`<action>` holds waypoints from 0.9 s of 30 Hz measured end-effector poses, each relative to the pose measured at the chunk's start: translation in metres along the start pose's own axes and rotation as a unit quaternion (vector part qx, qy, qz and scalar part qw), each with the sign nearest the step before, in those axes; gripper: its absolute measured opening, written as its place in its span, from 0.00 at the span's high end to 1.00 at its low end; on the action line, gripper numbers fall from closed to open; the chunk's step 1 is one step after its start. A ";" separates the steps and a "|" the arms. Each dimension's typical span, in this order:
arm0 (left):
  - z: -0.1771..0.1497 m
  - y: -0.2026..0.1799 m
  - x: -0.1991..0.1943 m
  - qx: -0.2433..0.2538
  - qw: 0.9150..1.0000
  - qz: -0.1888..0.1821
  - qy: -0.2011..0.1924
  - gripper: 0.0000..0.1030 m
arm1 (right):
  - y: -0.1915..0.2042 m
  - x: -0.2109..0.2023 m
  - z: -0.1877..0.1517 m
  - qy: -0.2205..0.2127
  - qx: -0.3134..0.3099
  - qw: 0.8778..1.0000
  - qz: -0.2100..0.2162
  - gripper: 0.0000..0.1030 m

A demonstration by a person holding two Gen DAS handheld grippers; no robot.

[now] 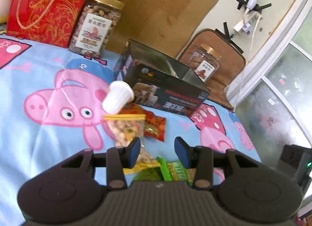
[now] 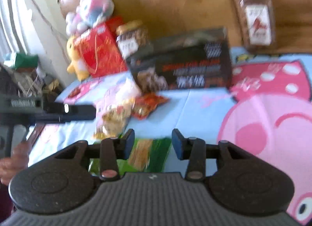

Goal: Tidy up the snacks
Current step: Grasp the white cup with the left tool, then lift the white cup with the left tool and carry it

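Several snack packets lie in a heap on the cartoon-pig bed sheet [image 1: 39, 148]. They include a zip bag of nuts [image 1: 124, 128], a red packet [image 1: 155, 126] and a green packet [image 1: 169, 170]. A white ribbed cup [image 1: 118, 97] lies tipped beside an open black box [image 1: 175, 93]. My left gripper [image 1: 158, 151] hovers open over the heap, with nothing between its blue pads. In the blurred right wrist view, my right gripper [image 2: 153, 142] stands open just above the green packet [image 2: 148, 153], its pads apart from it. The left gripper [image 2: 58, 111] reaches in from the left there.
A red gift bag [image 1: 46, 7] and a gold-lidded nut jar [image 1: 95, 27] stand at the back of the bed. A second jar [image 1: 204, 64] sits on a brown chair beyond the box. Plush toys [image 2: 89, 11] are piled by the wall. A hand [image 2: 15, 157] shows at the left.
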State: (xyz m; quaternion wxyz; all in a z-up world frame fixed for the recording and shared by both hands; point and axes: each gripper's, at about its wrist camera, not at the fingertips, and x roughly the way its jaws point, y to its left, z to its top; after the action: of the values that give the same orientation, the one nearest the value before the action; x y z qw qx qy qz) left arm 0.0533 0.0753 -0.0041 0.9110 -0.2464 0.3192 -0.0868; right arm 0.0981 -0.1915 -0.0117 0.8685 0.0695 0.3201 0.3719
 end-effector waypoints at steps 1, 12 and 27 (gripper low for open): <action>0.004 0.003 -0.001 0.000 1.000 0.008 -0.006 0.62 | 0.000 -0.002 0.005 -0.008 0.008 1.000 0.000 0.56; 0.059 0.030 0.037 0.050 0.998 0.049 -0.005 0.48 | 0.021 0.078 0.054 0.053 0.007 0.997 0.047 0.57; 0.052 0.066 0.045 -0.020 1.000 -0.002 0.014 0.72 | 0.049 0.131 0.052 0.097 -0.025 0.992 0.070 0.59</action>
State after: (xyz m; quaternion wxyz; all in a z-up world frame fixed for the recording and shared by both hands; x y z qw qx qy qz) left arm 0.1210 0.1390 -0.0262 0.9011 -0.2644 0.3330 -0.0853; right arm 0.1678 -0.0598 -0.0191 0.8066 0.0336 0.3883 0.4444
